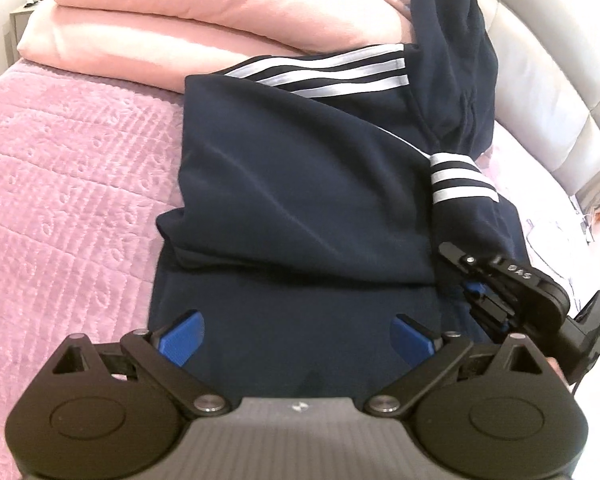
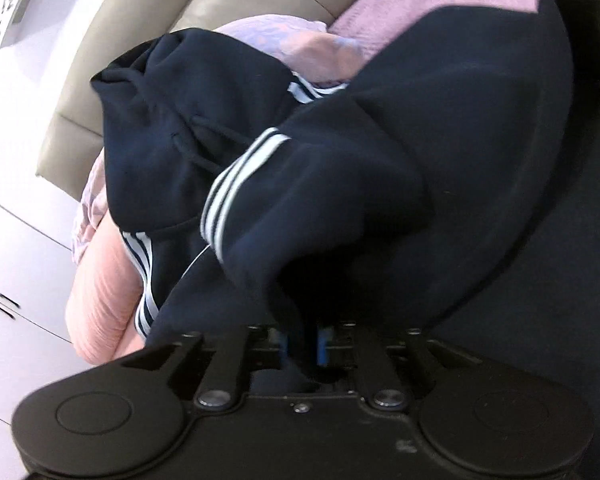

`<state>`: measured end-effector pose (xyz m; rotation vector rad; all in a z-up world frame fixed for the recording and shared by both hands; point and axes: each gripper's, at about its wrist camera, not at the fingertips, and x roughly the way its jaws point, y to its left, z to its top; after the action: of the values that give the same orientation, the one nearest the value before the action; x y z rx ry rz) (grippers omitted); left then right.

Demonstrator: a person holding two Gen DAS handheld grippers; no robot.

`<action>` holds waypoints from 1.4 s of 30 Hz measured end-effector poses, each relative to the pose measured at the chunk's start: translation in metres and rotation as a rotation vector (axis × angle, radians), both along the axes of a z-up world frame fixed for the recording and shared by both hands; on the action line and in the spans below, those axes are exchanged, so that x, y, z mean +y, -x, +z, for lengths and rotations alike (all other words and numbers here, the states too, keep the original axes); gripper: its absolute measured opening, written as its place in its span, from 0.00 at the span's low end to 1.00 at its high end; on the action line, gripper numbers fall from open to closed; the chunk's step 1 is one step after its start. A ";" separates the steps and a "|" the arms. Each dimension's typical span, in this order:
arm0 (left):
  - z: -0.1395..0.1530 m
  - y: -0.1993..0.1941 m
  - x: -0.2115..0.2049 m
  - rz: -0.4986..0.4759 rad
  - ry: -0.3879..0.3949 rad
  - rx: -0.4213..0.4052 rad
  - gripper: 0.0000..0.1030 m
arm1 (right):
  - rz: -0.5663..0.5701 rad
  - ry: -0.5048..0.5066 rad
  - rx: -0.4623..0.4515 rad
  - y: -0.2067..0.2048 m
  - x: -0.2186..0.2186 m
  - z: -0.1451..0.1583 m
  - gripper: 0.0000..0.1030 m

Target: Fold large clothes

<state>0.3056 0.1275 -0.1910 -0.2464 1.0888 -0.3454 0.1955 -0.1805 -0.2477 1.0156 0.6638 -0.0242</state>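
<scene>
A navy hoodie [image 1: 300,168] with white sleeve stripes lies on the pink bedspread [image 1: 68,168], its hood up against the pink quilts. My left gripper [image 1: 296,336] is open just above the hoodie's lower hem, holding nothing. My right gripper [image 1: 474,280] shows at the right of the left wrist view, shut on the end of the striped sleeve [image 1: 456,184], which is drawn across the body. In the right wrist view the right gripper [image 2: 304,344] pinches dark sleeve cloth [image 2: 324,216] between its blue pads; the hood [image 2: 172,140] lies beyond.
Folded pink quilts [image 1: 172,20] lie at the head of the bed. A padded cream headboard [image 1: 548,92] curves along the right. White cabinet fronts [image 2: 12,280] stand beside the bed. A nightstand [image 1: 20,20] shows at the far left.
</scene>
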 end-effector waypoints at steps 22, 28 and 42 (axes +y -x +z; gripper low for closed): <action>0.002 0.001 0.001 -0.034 -0.059 -0.034 0.96 | 0.223 0.419 -0.612 -0.002 0.065 0.136 0.06; 0.004 0.003 0.000 -0.061 -0.078 -0.043 0.96 | 0.627 0.484 -0.240 -0.062 0.135 0.083 0.12; 0.004 0.006 -0.008 -0.141 -0.102 -0.037 0.96 | 0.823 0.621 -0.231 -0.070 0.164 0.083 0.25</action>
<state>0.2996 0.1197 -0.1874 -0.0720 1.0862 -0.4176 0.2652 -0.0168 -0.1651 0.0987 0.7537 0.5667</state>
